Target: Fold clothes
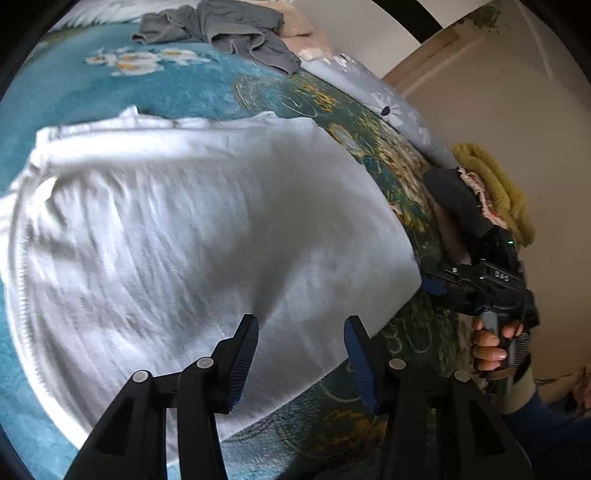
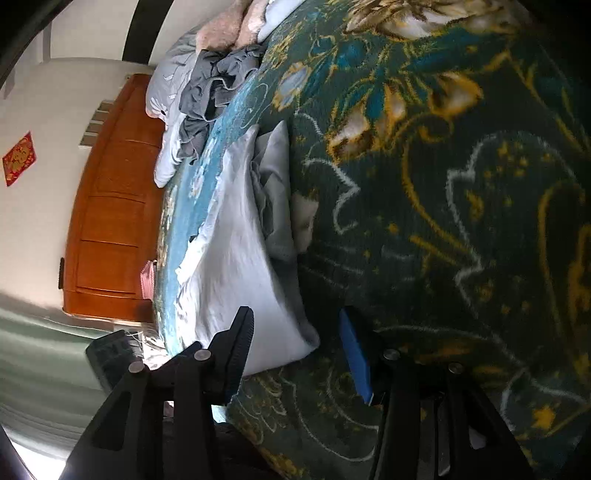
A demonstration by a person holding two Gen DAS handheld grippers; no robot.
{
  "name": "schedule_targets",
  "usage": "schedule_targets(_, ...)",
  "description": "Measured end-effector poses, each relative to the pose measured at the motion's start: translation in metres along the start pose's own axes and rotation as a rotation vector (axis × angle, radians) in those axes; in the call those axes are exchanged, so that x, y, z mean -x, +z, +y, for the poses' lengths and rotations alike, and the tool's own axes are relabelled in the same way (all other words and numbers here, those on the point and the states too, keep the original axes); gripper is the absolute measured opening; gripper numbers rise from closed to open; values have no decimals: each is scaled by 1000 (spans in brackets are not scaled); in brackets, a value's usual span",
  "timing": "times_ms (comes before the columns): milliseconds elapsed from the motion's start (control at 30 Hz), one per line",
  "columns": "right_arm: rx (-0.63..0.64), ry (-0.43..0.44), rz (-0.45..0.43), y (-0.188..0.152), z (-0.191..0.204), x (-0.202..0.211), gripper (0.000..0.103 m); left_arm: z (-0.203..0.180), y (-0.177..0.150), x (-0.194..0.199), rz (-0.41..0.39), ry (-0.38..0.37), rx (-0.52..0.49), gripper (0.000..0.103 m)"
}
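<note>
A white garment (image 1: 192, 229) lies spread flat on a teal and dark green floral blanket (image 1: 207, 92) that covers a bed. My left gripper (image 1: 301, 325) hovers over the garment's near edge, jaws open, with nothing pinched between them. At the garment's right edge a hand holds my right gripper (image 1: 439, 280). In the right wrist view the picture is rolled sideways. There the white garment (image 2: 236, 258) runs up the frame and its near corner lies just ahead of my right gripper (image 2: 295, 317), which is open and empty.
A crumpled grey garment (image 1: 236, 33) (image 2: 214, 92) lies farther up the bed, by a pale blue flowered pillow (image 1: 373, 96) and pink fluffy bedding (image 2: 221, 33). A mustard knitted item (image 1: 495, 188) sits off the bed's right side. A wooden panel (image 2: 110, 221) stands against the wall.
</note>
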State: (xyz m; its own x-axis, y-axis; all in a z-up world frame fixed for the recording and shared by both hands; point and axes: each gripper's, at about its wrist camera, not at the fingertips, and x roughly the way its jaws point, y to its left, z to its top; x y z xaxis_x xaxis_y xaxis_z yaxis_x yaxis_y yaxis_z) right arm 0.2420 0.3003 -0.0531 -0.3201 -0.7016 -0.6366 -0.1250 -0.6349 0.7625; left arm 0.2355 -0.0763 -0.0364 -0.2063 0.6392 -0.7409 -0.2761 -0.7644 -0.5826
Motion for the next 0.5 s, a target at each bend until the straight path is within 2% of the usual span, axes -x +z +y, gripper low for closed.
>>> schedule_targets(100,2,22,8,2,4,-9,49,0,-1,-8,6,37,-17,48)
schedule_targets(200,16,42,6,3,9,-17,49,-10,-4,-10,-7,119,-82,39)
schedule_targets(267,26,40,-6,2,11,-20,49,-14,-7,-14,-5,179,-120,29)
schedule_targets(333,29,41,-21,0,10,-21,44,-16,-8,-15,-9,211,-139,29)
schedule_targets(400,8,44,-18,-3,7,-25,27,-14,-9,-15,-12,216,-137,28)
schedule_targets(500,-17,36,-16,-6,7,-31,13,-12,-10,-15,-11,217,-135,28)
